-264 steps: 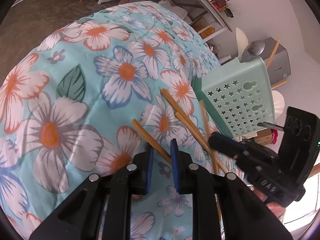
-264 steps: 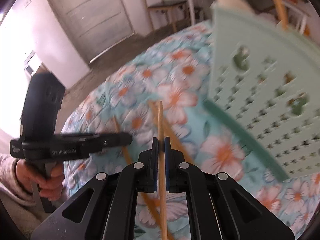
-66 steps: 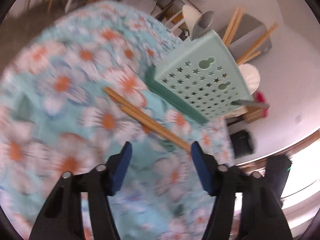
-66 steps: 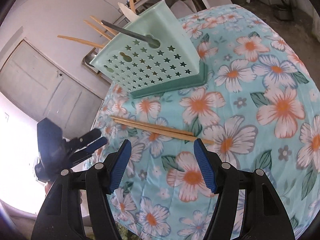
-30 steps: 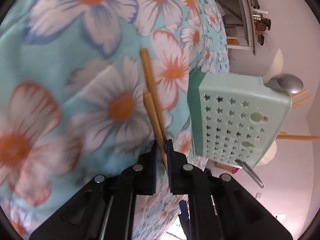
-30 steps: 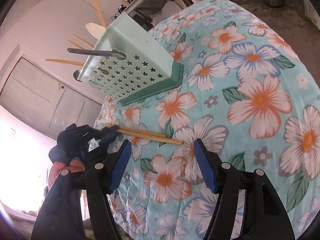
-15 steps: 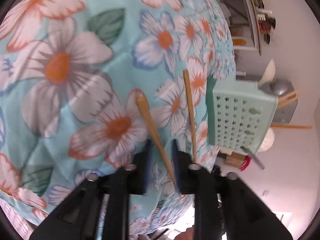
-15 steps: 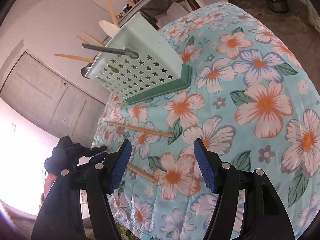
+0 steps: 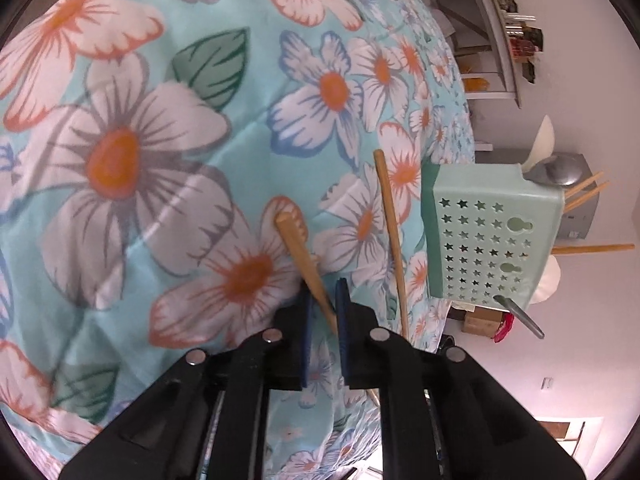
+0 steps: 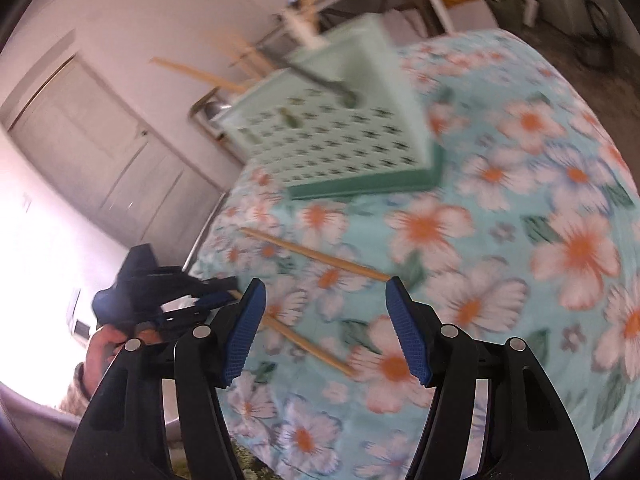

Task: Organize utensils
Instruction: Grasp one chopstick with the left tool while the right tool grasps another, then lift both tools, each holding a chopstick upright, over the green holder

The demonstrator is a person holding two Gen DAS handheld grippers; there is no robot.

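Observation:
My left gripper (image 9: 322, 292) has a wooden chopstick (image 9: 298, 248) slanting between its blue pads, and its jaws are closing on it. From the right wrist view this chopstick (image 10: 312, 346) sticks out of the left gripper (image 10: 225, 290) low over the floral cloth. A second chopstick (image 9: 390, 224) lies loose on the cloth, toward the mint star-punched utensil holder (image 9: 488, 232). My right gripper (image 10: 326, 284) hangs above the cloth with wide jaws that are closing slightly, nothing between them. The loose chopstick (image 10: 316, 254) lies just beyond it, before the holder (image 10: 340, 132).
The holder carries several chopsticks (image 9: 592, 247), a metal ladle (image 9: 560, 168) and a grey handle (image 9: 520, 316). A hand (image 10: 108, 344) holds the left gripper at the table's edge. The floral cloth (image 10: 520, 200) drops away at its rim. Shelves (image 9: 500, 40) and a door (image 10: 100, 140) stand behind.
The left jaws have narrowed on the chopstick they stood wider around half a second ago; it is drawn apart from the other. The right gripper's view has rolled and come closer to the cloth.

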